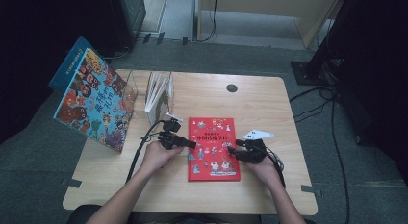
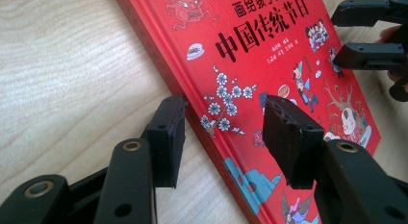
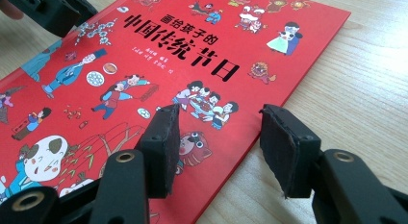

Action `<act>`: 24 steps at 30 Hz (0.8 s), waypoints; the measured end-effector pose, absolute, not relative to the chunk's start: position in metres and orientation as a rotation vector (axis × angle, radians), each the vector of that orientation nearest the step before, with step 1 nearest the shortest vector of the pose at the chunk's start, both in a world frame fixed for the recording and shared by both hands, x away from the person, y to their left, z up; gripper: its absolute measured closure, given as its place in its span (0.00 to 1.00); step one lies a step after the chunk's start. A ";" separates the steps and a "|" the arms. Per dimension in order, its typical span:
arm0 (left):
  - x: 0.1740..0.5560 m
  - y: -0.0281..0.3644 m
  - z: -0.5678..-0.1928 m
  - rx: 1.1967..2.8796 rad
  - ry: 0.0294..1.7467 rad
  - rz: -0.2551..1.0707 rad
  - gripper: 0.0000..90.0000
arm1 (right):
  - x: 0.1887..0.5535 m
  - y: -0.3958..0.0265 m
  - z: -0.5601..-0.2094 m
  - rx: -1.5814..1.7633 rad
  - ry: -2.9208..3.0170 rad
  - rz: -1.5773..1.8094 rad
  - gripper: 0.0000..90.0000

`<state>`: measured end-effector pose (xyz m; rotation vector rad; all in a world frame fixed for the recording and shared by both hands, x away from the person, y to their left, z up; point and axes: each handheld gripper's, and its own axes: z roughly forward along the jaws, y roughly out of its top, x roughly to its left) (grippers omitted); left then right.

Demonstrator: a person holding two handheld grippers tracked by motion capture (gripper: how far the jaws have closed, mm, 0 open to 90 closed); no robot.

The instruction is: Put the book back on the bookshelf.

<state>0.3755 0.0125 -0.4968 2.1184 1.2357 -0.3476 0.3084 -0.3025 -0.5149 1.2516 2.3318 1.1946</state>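
Red illustrated book (image 1: 213, 148), lying flat

red book (image 1: 213, 148): black title, cartoon figures, white blossoms (teal at one corner) | table (image 1: 269, 108): pale wood grain | leaning book (image 1: 91, 99): blue, crowded cartoon faces | jaws: black

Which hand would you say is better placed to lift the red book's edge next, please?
Probably the left. The left gripper stands open astride the spine edge of the red book, one jaw over the table, one over the cover. The right gripper straddles the opposite edge likewise, so it is close.
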 end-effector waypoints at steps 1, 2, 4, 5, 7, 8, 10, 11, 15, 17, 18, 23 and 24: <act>0.375 0.013 -0.497 2.120 1.226 -0.347 0.56 | 0.309 -0.302 -0.515 1.254 2.334 1.192 0.55; 0.375 0.013 -0.497 2.117 1.224 -0.348 0.55 | 0.309 -0.301 -0.514 1.254 2.337 1.175 0.54; 0.373 0.013 -0.497 2.114 1.215 -0.333 0.54 | 0.309 -0.301 -0.513 1.261 2.339 1.166 0.55; 0.372 0.013 -0.498 2.116 1.205 -0.324 0.52 | 0.309 -0.300 -0.513 1.277 2.332 1.168 0.55; 0.369 0.013 -0.497 2.123 1.200 -0.321 0.50 | 0.310 -0.297 -0.511 1.304 2.329 1.148 0.55; 0.368 0.014 -0.497 2.120 1.197 -0.319 0.50 | 0.310 -0.297 -0.511 1.306 2.328 1.141 0.55; 0.366 0.015 -0.498 2.115 1.198 -0.316 0.49 | 0.312 -0.295 -0.508 1.337 2.339 1.110 0.56; 0.365 0.016 -0.497 2.119 1.193 -0.309 0.49 | 0.312 -0.295 -0.508 1.341 2.340 1.101 0.56; 0.363 0.017 -0.498 2.121 1.171 -0.280 0.49 | 0.316 -0.292 -0.502 1.387 2.373 1.044 0.59; 0.361 0.018 -0.499 2.113 1.161 -0.272 0.49 | 0.318 -0.292 -0.499 1.405 2.391 1.008 0.59; 0.361 0.018 -0.500 2.107 1.160 -0.268 0.49 | 0.319 -0.291 -0.498 1.422 2.398 0.990 0.59; 0.359 0.019 -0.501 2.106 1.140 -0.257 0.49 | 0.324 -0.290 -0.495 1.512 2.429 0.945 0.62; 0.359 0.019 -0.501 2.103 1.144 -0.262 0.48 | 0.326 -0.290 -0.494 1.534 2.432 0.937 0.62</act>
